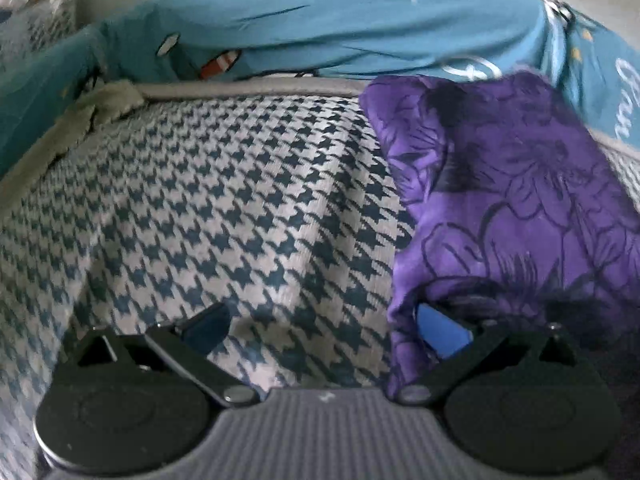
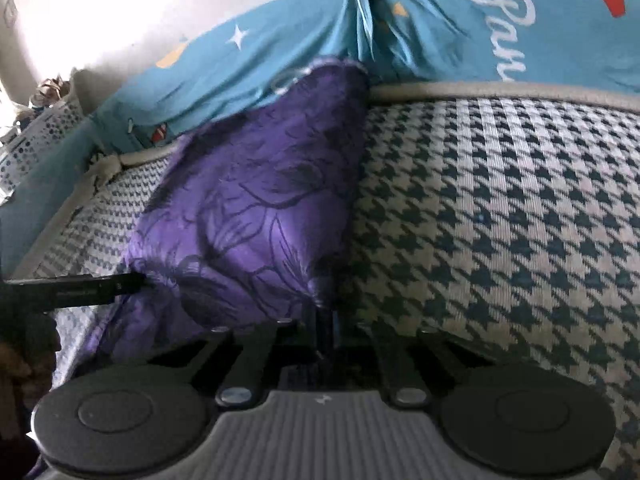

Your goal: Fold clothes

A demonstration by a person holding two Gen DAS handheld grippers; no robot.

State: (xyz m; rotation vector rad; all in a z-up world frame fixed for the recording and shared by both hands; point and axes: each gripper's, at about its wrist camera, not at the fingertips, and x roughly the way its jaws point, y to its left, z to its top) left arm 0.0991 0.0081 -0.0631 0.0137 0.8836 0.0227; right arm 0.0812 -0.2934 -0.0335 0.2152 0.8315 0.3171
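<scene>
The right gripper (image 2: 324, 320) has its jaws clenched on the near edge of the purple floral garment (image 2: 256, 208), which runs away from the jaws in a long narrow band toward the far rim of the houndstooth mat (image 2: 500, 208). The left gripper (image 1: 328, 332) has its jaws released and spread wide; the same purple floral garment (image 1: 508, 184) drapes over the right-hand jaw, while the left-hand jaw sits over the bare houndstooth mat (image 1: 208, 208), so nothing is pinched there. Beyond both pairs of jaws lies a blue printed quilt (image 1: 340, 20). Judging from the narrow, doubled look of the cloth, at least one lengthwise fold seems done; the crosswise fold, bringing the near edge over to the far end, and the final flattening appear to be left.
</scene>
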